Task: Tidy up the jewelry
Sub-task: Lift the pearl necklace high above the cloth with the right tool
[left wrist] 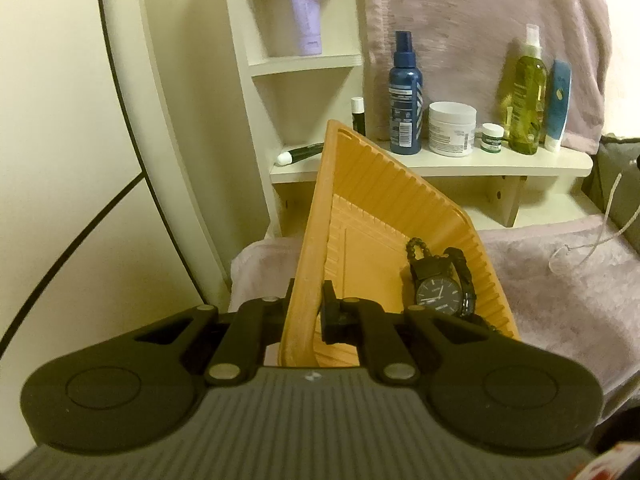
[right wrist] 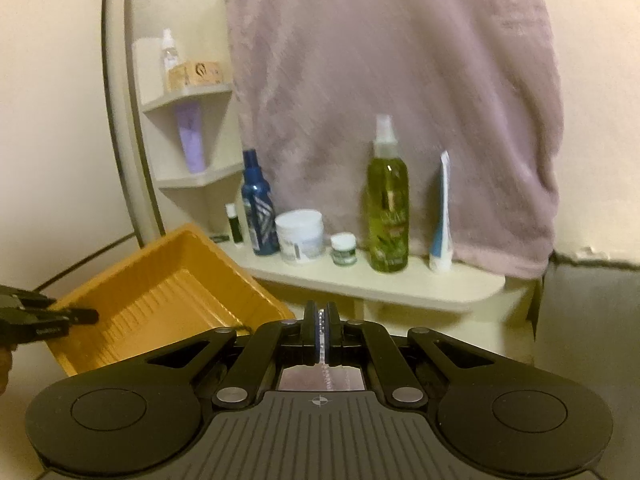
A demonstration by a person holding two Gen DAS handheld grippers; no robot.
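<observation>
Left gripper (left wrist: pixel 307 312) clamped on the near wall of an orange tray (left wrist: pixel 384 216), which it holds tilted above a mauve cloth (left wrist: pixel 560 280); a black watch (left wrist: pixel 436 294) with a dark dial and a black beaded bracelet (left wrist: pixel 418 248) lie together against the tray's lower right wall. Right gripper (right wrist: pixel 321 330), jaws closed on a thin silvery chain (right wrist: pixel 326 372) that hangs from between the pads toward the cloth below; in this view the tray sits low at left, with the chain just to its right and not yet over it. Step in hand, as judged: the collection of loose jewelry into the tray, with two pieces in and the chain being carried. The next move would call for bringing the chain across above the tray's open floor, lowering it until its tail pools inside, and only then parting the jaws; the tray would do well held nearer level so the watch does not slide. Writing: a blue spray bottle (left wrist: pixel 406 92), a white jar (left wrist: pixel 452 128), a small green-banded jar (left wrist: pixel 492 138), a green spray bottle (left wrist: pixel 528 92) and a lilac tube (left wrist: pixel 302 12) on the far shelf all bear labels, but the print is too small and blurred to read, as are the marks on the watch dial
</observation>
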